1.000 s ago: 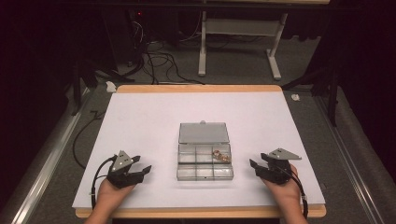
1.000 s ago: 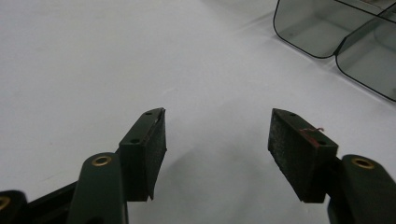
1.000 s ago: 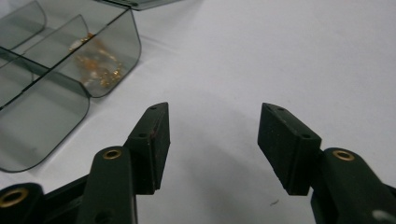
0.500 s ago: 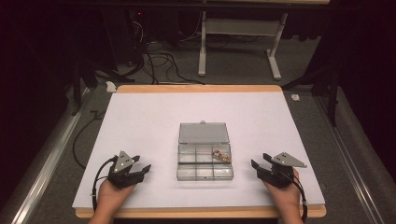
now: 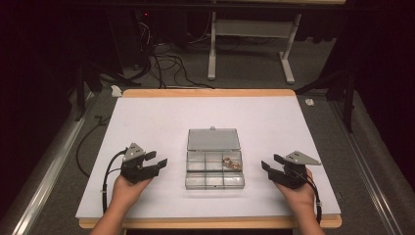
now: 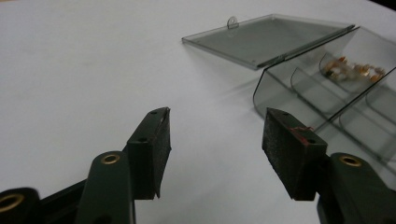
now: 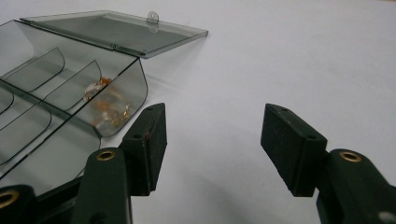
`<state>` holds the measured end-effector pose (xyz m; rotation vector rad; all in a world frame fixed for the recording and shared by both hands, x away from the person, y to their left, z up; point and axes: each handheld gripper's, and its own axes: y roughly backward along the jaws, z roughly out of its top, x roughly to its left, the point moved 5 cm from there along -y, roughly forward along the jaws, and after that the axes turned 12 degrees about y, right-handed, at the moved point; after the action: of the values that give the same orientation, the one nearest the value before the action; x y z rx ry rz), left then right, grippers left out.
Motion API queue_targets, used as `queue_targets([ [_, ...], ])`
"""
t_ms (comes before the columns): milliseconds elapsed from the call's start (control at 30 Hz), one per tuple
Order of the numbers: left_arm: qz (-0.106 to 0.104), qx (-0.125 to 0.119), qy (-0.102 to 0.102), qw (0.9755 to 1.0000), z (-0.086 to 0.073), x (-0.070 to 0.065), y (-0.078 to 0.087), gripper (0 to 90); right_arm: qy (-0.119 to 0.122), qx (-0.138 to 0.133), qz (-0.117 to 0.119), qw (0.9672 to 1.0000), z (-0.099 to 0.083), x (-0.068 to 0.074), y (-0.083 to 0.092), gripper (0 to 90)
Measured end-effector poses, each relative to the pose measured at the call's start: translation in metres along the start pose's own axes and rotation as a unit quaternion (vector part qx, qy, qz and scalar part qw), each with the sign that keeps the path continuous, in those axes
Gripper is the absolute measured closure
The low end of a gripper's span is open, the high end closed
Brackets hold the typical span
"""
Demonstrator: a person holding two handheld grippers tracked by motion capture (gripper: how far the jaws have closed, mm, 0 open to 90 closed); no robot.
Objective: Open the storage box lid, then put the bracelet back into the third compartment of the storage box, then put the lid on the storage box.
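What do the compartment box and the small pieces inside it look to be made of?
Compartment box: likely smoky clear plastic, glossy; the table shows through its walls and open lid. Small pieces: coppery and pale, perhaps metal; too blurred to be sure.

We see the left gripper now sitting a bit closer to the open compartment box than one second ago, shifted toward 3 o'clock and slightly toward 12 in the high view, lifted a touch. Its jaws have just been closing a little, nothing between them, still gapped in the left gripper view. The right gripper nudges slightly toward 9 o'clock, nearer the box's right edge.
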<state>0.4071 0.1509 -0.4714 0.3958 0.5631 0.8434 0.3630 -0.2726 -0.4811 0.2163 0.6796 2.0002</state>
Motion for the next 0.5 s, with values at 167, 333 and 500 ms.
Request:
queue_targets([
  [167,-0.008,0.011,0.018,0.9997,0.012,-0.002,-0.018,42.3,-0.005,0.007,0.008,0.9999,0.011,-0.004,-0.012,41.2],
  [333,-0.012,0.019,0.027,0.9994,0.022,-0.003,-0.030,42.4,-0.012,0.017,0.015,0.9997,0.017,-0.006,-0.022,40.9],
  [500,-0.014,0.025,0.028,0.9992,0.036,-0.005,-0.038,42.3,-0.017,0.020,0.020,0.9995,0.025,-0.011,-0.030,41.0],
])
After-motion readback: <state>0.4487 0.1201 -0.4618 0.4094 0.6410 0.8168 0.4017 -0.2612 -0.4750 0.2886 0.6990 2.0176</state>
